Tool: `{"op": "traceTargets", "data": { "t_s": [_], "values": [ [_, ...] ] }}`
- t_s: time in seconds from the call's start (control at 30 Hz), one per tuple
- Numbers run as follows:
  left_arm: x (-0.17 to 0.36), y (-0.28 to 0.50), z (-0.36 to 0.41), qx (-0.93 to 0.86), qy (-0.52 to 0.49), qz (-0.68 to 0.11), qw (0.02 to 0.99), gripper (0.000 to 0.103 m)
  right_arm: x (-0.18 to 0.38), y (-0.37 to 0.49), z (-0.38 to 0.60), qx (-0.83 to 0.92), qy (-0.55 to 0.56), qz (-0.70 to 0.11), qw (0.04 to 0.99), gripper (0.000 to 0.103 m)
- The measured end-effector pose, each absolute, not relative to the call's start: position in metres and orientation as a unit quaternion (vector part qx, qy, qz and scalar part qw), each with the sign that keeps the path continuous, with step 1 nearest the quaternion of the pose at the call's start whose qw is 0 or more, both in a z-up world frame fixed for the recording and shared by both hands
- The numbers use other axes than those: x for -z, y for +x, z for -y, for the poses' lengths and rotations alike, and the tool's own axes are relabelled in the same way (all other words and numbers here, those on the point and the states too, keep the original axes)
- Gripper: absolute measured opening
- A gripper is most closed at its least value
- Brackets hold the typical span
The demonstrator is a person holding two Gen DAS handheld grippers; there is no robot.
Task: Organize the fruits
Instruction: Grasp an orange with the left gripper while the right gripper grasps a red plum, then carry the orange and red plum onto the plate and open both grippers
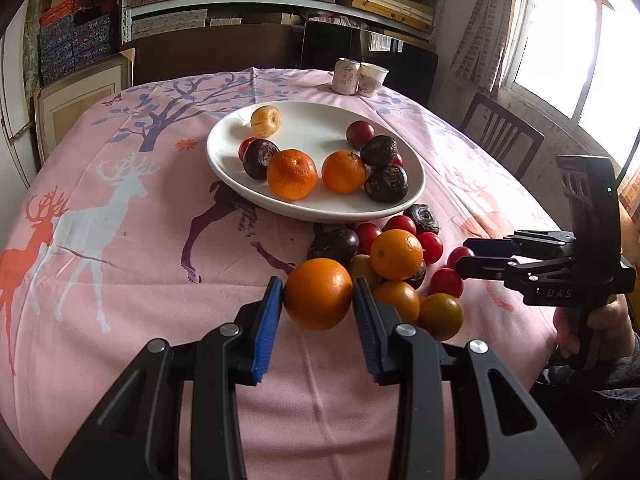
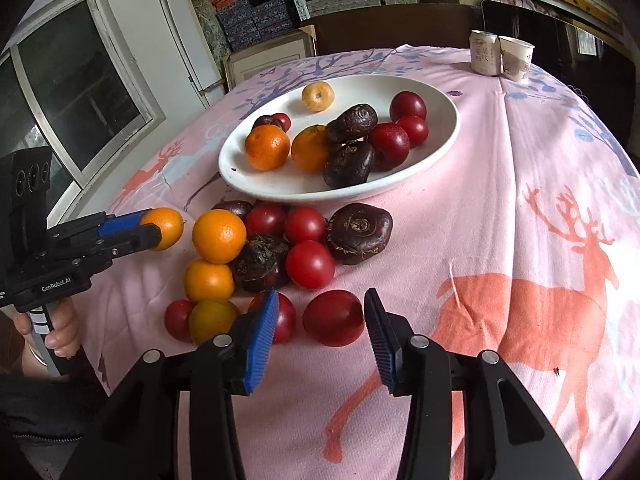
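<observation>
The left tool (image 1: 317, 295) grips an orange (image 1: 318, 294) between its pads. The right tool (image 2: 320, 312) gapes wide around a tomato (image 2: 333, 318) on the surface (image 2: 500, 240). Roughly halfway, I judge. The plate (image 2: 444, 136) ahead carries two oranges, three chestnuts, one yellow fruit and some tomatoes. Some dozen fruits remain between plate and tools.

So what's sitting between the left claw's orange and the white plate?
In the left wrist view, between the orange and plate: a dark water chestnut, then bare cloth.
</observation>
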State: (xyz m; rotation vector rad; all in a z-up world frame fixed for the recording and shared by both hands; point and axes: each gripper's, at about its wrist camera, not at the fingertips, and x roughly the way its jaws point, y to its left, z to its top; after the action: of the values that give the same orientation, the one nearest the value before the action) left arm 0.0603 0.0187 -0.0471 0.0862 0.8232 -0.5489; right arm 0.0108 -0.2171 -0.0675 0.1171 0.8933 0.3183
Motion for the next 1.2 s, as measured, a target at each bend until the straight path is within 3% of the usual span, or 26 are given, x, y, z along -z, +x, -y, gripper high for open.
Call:
{"op": "traceTargets", "data": {
  "t_s": [0.17, 0.2, 0.23, 0.5, 0.83, 0.9, 0.93, 0.97, 1.0, 1.07, 1.13, 1.2],
  "values": [
    [0.047, 0.062, -0.020, 0.263, 0.039, -0.397, 0.879, 0.035, 0.078, 0.014, 0.233, -0.162, 0.093, -0.442, 0.877, 0.045],
    [0.047, 0.062, -0.019, 0.263, 0.039, -0.397, 0.878, 0.035, 0.079, 0.015, 0.234, -0.169, 0.099, -0.441, 0.876, 0.042],
    [0.047, 0.062, -0.019, 0.264, 0.038, -0.397, 0.878, 0.035, 0.078, 0.016, 0.234, -0.182, 0.111, -0.440, 0.872, 0.032],
    [0.033, 0.073, -0.009, 0.269, 0.037, -0.388, 0.881, 0.035, 0.041, 0.027, 0.233, -0.199, 0.119, -0.394, 0.889, 0.031],
    [0.019, 0.129, 0.048, 0.283, 0.053, -0.381, 0.879, 0.035, -0.002, 0.124, 0.224, -0.173, 0.109, -0.372, 0.905, 0.031],
    [0.025, 0.135, 0.061, 0.286, 0.065, -0.389, 0.873, 0.036, 0.000, 0.140, 0.220, -0.174, 0.110, -0.378, 0.903, 0.033],
    [0.029, 0.139, 0.066, 0.283, 0.071, -0.396, 0.871, 0.036, 0.001, 0.144, 0.218, -0.169, 0.110, -0.381, 0.902, 0.040],
    [0.033, 0.141, 0.070, 0.279, 0.074, -0.402, 0.869, 0.036, 0.002, 0.146, 0.219, -0.163, 0.115, -0.384, 0.902, 0.053],
    [0.035, 0.141, 0.070, 0.276, 0.072, -0.405, 0.869, 0.036, 0.001, 0.144, 0.219, -0.162, 0.123, -0.380, 0.902, 0.054],
    [0.034, 0.137, 0.066, 0.277, 0.068, -0.401, 0.871, 0.044, 0.001, 0.135, 0.221, -0.165, 0.127, -0.375, 0.903, 0.054],
    [0.027, 0.125, 0.058, 0.271, 0.068, -0.384, 0.880, 0.058, 0.001, 0.118, 0.223, -0.164, 0.119, -0.370, 0.907, 0.054],
    [0.018, 0.109, 0.048, 0.275, 0.067, -0.368, 0.886, 0.062, 0.003, 0.098, 0.228, -0.168, 0.119, -0.368, 0.907, 0.054]
  ]
}}
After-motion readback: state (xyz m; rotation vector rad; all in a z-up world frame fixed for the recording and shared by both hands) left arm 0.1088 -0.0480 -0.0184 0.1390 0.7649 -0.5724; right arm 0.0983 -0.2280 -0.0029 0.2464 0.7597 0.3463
